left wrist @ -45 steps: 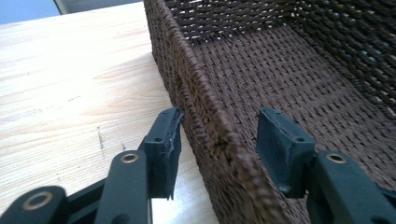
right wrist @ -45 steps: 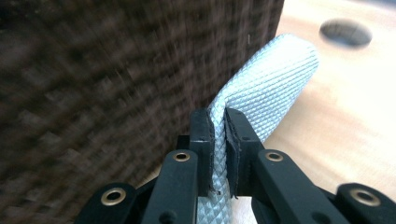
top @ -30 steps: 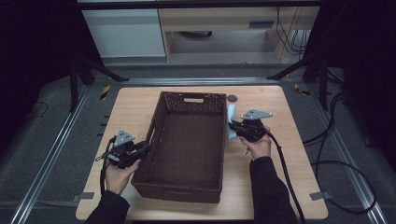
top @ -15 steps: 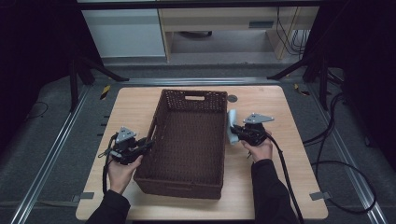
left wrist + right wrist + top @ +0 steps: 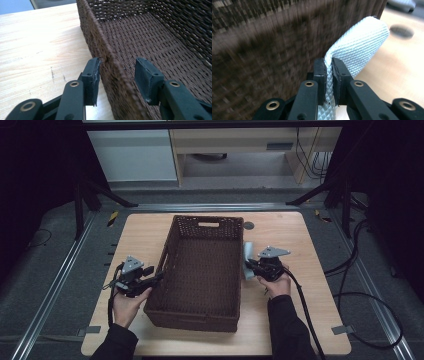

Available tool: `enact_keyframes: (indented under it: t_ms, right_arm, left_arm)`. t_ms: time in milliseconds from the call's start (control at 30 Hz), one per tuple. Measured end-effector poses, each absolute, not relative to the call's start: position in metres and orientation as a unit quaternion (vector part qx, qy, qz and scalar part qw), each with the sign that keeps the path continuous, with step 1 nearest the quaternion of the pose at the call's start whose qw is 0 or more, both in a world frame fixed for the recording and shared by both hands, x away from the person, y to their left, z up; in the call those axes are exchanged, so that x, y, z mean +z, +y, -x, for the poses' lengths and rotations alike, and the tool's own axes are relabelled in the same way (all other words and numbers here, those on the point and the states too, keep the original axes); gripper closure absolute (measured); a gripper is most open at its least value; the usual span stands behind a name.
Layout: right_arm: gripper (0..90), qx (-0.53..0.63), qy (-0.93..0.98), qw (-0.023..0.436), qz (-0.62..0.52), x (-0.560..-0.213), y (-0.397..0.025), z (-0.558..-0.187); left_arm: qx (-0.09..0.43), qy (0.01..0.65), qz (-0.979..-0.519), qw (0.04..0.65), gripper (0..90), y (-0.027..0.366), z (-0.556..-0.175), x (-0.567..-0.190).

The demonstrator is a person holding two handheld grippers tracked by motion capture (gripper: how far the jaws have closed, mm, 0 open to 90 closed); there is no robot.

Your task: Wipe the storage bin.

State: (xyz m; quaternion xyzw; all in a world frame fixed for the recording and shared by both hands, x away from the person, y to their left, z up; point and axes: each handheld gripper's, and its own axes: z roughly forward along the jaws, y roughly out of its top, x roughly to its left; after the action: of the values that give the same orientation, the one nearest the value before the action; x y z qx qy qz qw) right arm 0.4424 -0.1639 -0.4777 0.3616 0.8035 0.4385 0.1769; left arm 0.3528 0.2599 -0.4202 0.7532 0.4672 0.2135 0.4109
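left gripper (image 5: 116,75) jaws open, straddling the basket (image 5: 200,265) left wall, right gripper (image 5: 329,75) pinching a pale cloth (image 5: 357,47) just right of basket

Parted tongs (image 5: 115,76) astride wicker basket wall (image 5: 110,62)

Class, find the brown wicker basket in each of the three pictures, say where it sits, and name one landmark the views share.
High view: wicker basket at table centre, between the grippers.
Left gripper view: its side wall runs between the open jaws, interior at right.
Right gripper view: blurred outer wall fills the left.
Shared landmark: the pale wooden table.
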Motion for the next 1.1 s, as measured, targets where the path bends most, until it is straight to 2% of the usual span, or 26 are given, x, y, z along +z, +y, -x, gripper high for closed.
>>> enact_keyframes:
  t_ms: [133,200,433,567,700,967,1100]
  right_arm:
    - [82.8,0.41,0.817,0.165,-0.37,-0.497,-0.161,-0.44]
    - [82.9,0.418,0.815,0.161,-0.368,-0.495,-0.161,-0.438]
    - [82.9,0.488,0.782,0.192,-0.336,-0.444,-0.17,-0.429]
    - [82.9,0.493,0.783,0.2,-0.323,-0.43,-0.17,-0.425]
    - [82.9,0.475,0.795,0.194,-0.324,-0.441,-0.167,-0.426]
    - [82.9,0.421,0.817,0.157,-0.362,-0.491,-0.167,-0.429]
    - [82.8,0.423,0.819,0.154,-0.356,-0.492,-0.163,-0.428]
  left_arm:
    - [0.213,0.464,-0.759,0.404,60.3,0.259,-0.347,-0.422]
    - [0.203,0.467,-0.758,0.407,64.3,0.259,-0.347,-0.424]
    - [0.208,0.473,-0.752,0.41,67.7,0.258,-0.347,-0.425]
    - [0.214,0.472,-0.75,0.411,68.1,0.257,-0.349,-0.425]
    - [0.219,0.475,-0.746,0.412,68.2,0.254,-0.352,-0.426]
    - [0.234,0.474,-0.744,0.409,68.6,0.25,-0.359,-0.426]
    - [0.234,0.475,-0.743,0.41,68.6,0.249,-0.361,-0.426]
